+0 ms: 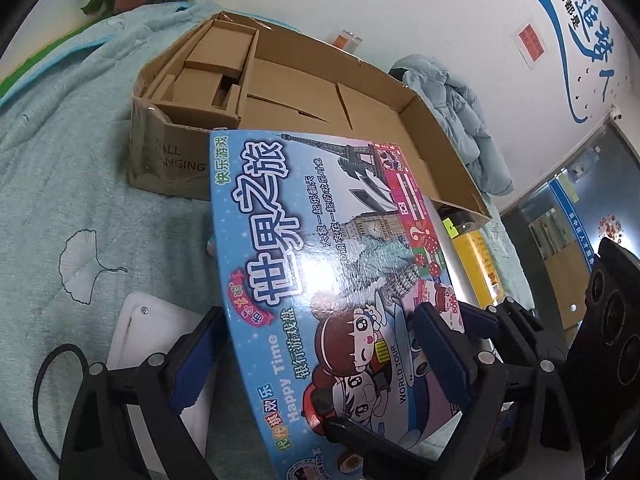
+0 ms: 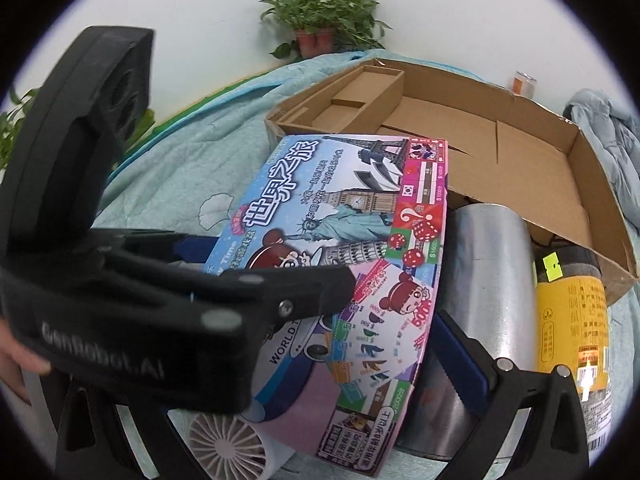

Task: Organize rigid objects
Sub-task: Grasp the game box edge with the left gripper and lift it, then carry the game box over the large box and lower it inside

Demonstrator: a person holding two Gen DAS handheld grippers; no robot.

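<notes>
A colourful board game box (image 1: 320,264) with Chinese lettering is held up off the bed, tilted, in front of a wide open cardboard box (image 1: 304,92). My left gripper (image 1: 320,344) has its blue-padded fingers across the game box's near end. My right gripper (image 2: 256,360) holds the same game box (image 2: 344,248) from the other side, its right finger (image 2: 464,356) against the box's edge. The left gripper's black body (image 2: 120,280) crosses the right wrist view. The cardboard box (image 2: 500,152) holds smaller brown boxes at its left end.
A teal blanket (image 1: 80,200) covers the bed. A silver cylinder (image 2: 484,280) and a yellow-labelled bottle (image 2: 572,320) lie by the cardboard box's near right corner. A white fan (image 2: 228,448) and a white flat device (image 1: 144,332) lie beneath. Potted plants (image 2: 320,20) stand at the wall.
</notes>
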